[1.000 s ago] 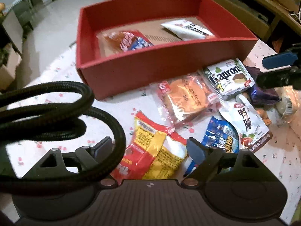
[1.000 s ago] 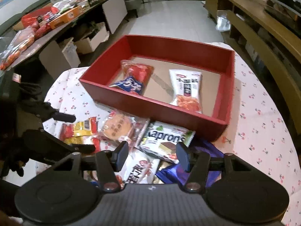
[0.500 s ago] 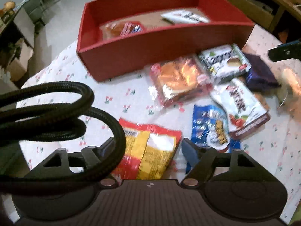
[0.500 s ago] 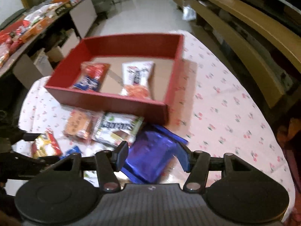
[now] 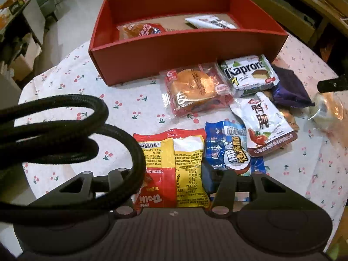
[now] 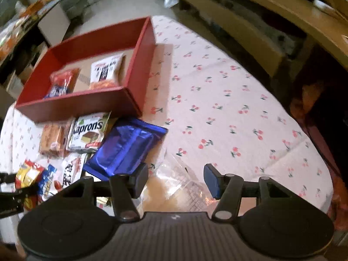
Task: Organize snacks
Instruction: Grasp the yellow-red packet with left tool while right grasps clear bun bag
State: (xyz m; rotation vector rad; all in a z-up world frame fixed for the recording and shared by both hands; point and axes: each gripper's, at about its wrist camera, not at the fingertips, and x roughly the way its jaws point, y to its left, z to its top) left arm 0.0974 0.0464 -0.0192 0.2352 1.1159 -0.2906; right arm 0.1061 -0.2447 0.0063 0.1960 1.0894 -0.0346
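Two packets already lie in the red box (image 5: pixel 187 50), upper centre; about seven remain on the counter (image 5: pixel 134 108). The left gripper (image 5: pixel 174 171) has just been closing its jaws on the yellow-red packet (image 5: pixel 174 163). The right gripper (image 6: pixel 176 178) holds its jaws narrow astride a clear-wrapped bun (image 6: pixel 174 187), not pressing.
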